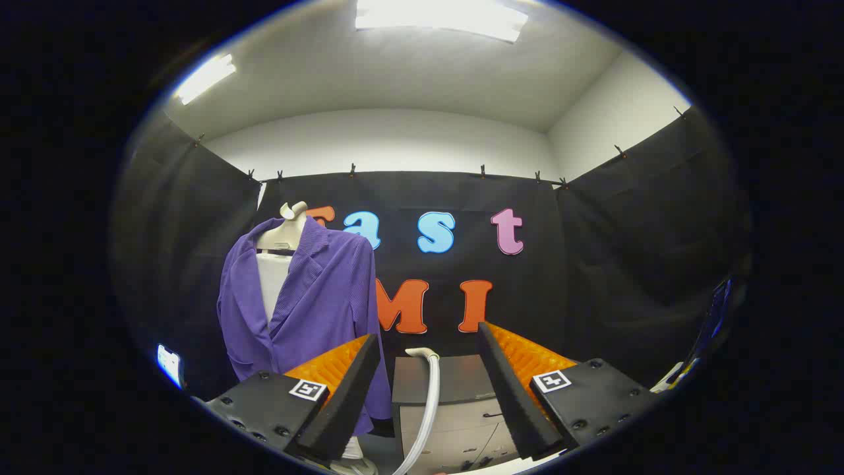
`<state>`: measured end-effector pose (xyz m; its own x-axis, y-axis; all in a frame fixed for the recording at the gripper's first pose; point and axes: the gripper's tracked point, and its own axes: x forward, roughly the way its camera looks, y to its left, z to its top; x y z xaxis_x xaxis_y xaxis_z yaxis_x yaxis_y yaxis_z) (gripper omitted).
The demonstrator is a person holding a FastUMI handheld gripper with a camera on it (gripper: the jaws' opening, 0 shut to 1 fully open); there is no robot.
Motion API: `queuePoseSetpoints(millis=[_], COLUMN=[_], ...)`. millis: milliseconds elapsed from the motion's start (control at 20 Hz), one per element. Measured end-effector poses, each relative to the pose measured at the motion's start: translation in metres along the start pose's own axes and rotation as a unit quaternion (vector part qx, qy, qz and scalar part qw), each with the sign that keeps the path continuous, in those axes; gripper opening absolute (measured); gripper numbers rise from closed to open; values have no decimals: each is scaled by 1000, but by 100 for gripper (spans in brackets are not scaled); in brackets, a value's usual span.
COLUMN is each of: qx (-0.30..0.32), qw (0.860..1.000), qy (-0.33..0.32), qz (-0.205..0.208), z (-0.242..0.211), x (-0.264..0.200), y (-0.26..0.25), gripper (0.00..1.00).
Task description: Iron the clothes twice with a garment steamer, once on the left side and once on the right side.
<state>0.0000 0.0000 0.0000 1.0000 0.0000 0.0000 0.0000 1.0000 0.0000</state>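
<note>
Black cloth walls (633, 264) on three sides, clipped along the top edge with small clips (482, 171). White wall (395, 142) and ceiling above; two ceiling light panels (440, 16) lit. Grey drawer cabinet (455, 422) with dark top standing against the back cloth. Lit phone screen (169, 363) low at one side; blue-edged device (715, 310) at the opposite side, too blurred to identify.

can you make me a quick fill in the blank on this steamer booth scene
1. The jacket on the mannequin is coloured ____.
2. The gripper fingers stand ____, pressing on nothing.
3. The white hose runs down ____ the fingers.
4. The hose rises in front of a grey ____ with drawers.

Missing words: purple; open; between; cabinet
</note>
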Motion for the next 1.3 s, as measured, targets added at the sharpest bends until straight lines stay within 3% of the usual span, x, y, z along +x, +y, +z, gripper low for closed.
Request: queuePoseSetpoints(millis=[300,1300], qx=[17,23], qw=[1000,999], qy=[0,10], qz=[23,24], z=[-3,-11], x=[2,12], y=[24,36], gripper=[99,99])
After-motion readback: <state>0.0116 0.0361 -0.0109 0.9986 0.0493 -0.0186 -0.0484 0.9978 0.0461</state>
